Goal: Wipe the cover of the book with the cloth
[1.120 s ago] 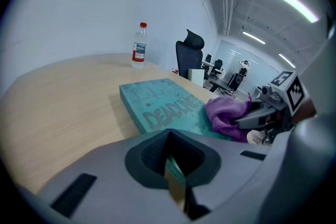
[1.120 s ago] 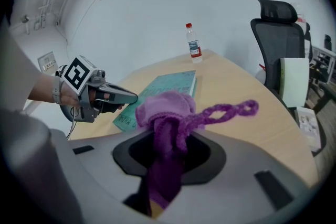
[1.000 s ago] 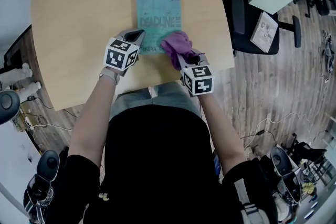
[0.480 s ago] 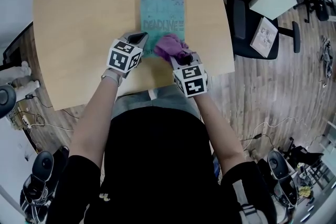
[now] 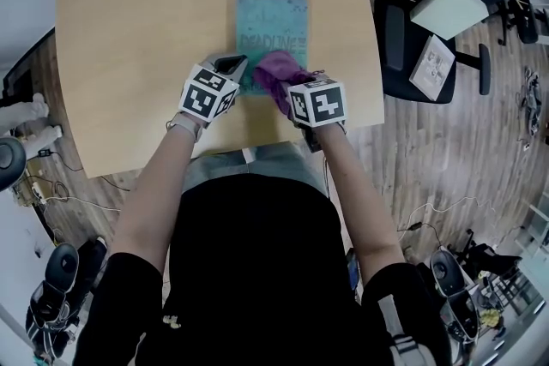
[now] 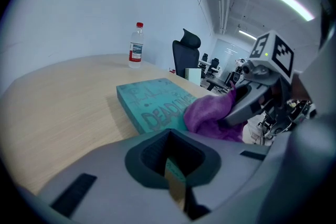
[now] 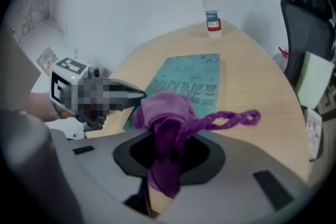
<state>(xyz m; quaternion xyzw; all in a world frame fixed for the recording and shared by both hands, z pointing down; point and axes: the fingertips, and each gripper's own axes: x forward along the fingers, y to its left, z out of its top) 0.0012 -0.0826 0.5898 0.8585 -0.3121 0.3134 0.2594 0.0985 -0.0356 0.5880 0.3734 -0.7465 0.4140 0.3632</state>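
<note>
1. Head view: high above, looking steeply down on the pale wooden surface (image 5: 129,56).
2. Left gripper view: low, close, facing across the teal rectangular book (image 6: 152,99).
3. Right gripper view: equally close; both share that book and the clear plastic bottle (image 7: 211,10).

i see a teal book (image 5: 271,26) with darker teal lettering, and a pale light-wood counter (image 5: 137,30). the cloth (image 5: 276,73) is purple. the left gripper (image 5: 235,63) and the right gripper (image 5: 292,92) are grey, each with a cube of black-and-white square markers. the bottle (image 7: 211,12) is clear, with a red cap and a blue label. the floor (image 5: 446,150) is grey-brown planks.
</note>
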